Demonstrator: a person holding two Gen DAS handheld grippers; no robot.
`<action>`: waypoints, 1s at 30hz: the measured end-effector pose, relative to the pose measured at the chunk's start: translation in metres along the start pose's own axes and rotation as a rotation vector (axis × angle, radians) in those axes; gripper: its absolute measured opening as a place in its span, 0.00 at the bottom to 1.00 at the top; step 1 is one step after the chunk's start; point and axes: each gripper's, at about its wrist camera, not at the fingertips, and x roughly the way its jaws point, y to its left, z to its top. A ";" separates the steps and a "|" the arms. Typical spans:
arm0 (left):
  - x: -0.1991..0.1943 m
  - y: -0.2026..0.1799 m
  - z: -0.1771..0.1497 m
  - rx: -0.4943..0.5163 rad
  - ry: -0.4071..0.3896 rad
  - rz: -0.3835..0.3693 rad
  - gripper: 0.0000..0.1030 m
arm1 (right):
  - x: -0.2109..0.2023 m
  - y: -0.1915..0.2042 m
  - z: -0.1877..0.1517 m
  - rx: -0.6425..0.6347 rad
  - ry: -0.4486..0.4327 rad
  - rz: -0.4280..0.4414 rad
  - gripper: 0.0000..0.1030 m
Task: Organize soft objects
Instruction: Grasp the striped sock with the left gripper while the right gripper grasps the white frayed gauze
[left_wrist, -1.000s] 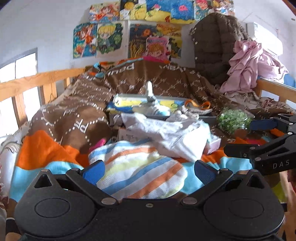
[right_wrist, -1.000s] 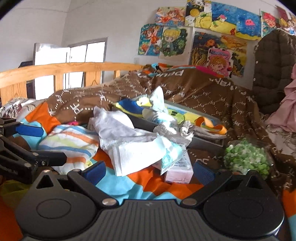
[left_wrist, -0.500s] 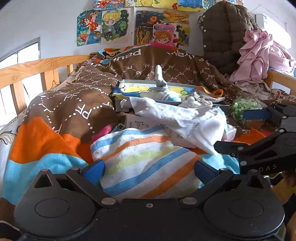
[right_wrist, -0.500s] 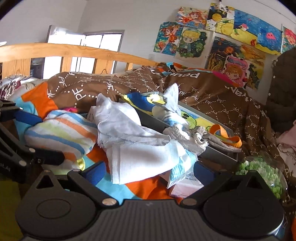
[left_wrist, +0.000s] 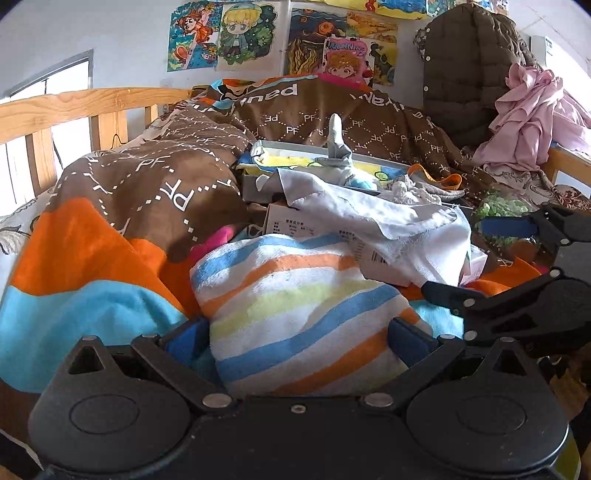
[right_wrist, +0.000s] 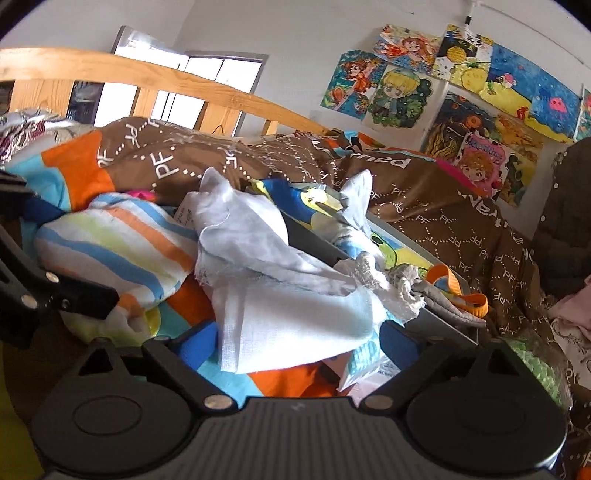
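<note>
now our left tongs (left_wrist: 299, 339) stand apart around the near end of the striped towel (left_wrist: 295, 295); the blue pads flank it, whether they touch it we cannot tell. a second ago that towel lay further ahead of the pads, so we have come down and in on it. our right tongs (right_wrist: 299, 339) are closing from their widest, with the white cloth (right_wrist: 284, 295) hanging between the pads; no squeeze shows on it yet. that cloth too was well ahead a second ago.

outward: both soft things lie on the orange-and-blue blanket (left_wrist: 85, 266), the cloth draped over a small box (left_wrist: 314, 229) and just beside the towel. behind them a grey tray (right_wrist: 439, 321) already holds socks and an orange-trimmed piece. a bag of green bits (left_wrist: 498, 210) sits right of the tray.

we judge this the reach-to-grasp step, both hands set for a pick at once; nothing is lifted, and the sorting seems early. the draped cloth may drag the box when raised.
</note>
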 end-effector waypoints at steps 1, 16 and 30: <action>0.000 0.000 -0.001 0.001 -0.002 0.001 0.99 | 0.001 0.000 0.000 0.003 0.002 0.002 0.88; -0.001 -0.008 -0.005 0.035 -0.022 0.035 0.97 | 0.004 0.002 0.001 0.025 0.043 0.040 0.46; -0.006 -0.009 -0.001 0.056 -0.043 0.020 0.58 | 0.004 -0.013 0.003 0.169 0.091 0.128 0.12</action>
